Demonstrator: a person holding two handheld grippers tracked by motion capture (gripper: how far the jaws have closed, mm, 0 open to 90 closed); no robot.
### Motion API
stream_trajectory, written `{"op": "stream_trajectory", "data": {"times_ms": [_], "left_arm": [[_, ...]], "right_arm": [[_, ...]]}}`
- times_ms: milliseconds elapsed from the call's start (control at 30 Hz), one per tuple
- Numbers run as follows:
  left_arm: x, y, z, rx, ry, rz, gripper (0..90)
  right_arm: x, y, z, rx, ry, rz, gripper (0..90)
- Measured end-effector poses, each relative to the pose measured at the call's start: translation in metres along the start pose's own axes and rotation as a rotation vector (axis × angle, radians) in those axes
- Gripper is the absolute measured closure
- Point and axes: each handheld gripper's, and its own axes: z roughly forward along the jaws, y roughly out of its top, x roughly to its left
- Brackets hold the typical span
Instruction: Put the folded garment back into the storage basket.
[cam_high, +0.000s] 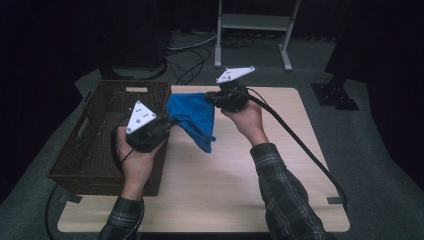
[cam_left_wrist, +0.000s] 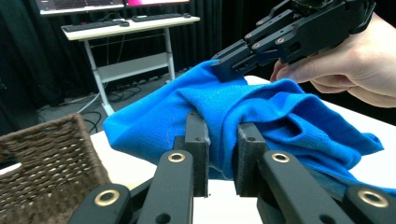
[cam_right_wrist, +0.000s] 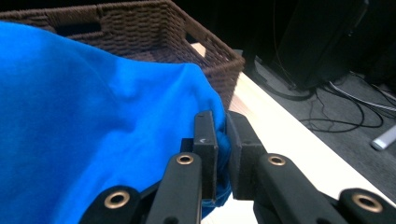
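Note:
A blue cloth (cam_high: 194, 118) hangs in the air above the wooden table (cam_high: 225, 195), stretched between both grippers beside a brown wicker basket (cam_high: 105, 135). My left gripper (cam_high: 169, 125) is shut on the cloth's near left part; in the left gripper view the fabric (cam_left_wrist: 261, 116) is pinched between the two pads (cam_left_wrist: 222, 154). My right gripper (cam_high: 210, 96) is shut on the far upper edge, and its own view shows the cloth (cam_right_wrist: 93, 121) bunched between the pads (cam_right_wrist: 222, 154). A loose fold droops toward the table.
The basket (cam_right_wrist: 154, 32) stands on the table's left side, its rim close under the cloth. A white metal stand (cam_high: 252, 30) and cables lie on the floor behind the table. A desk with keyboards (cam_left_wrist: 130, 23) sits farther off.

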Motion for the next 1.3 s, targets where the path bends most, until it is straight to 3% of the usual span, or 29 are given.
{"op": "stream_trajectory", "data": {"times_ms": [433,1300], "left_arm": [[0.032,-0.003,-0.021,-0.007,0.024,0.0,79.2],[0.101,-0.033,-0.063,-0.016,0.108,-0.074,79.1]], "right_arm": [[0.014,0.025,0.028,0.004,0.013,-0.02,83.6],[0.053,0.064,0.104,0.019,0.09,-0.063,83.6]]}}
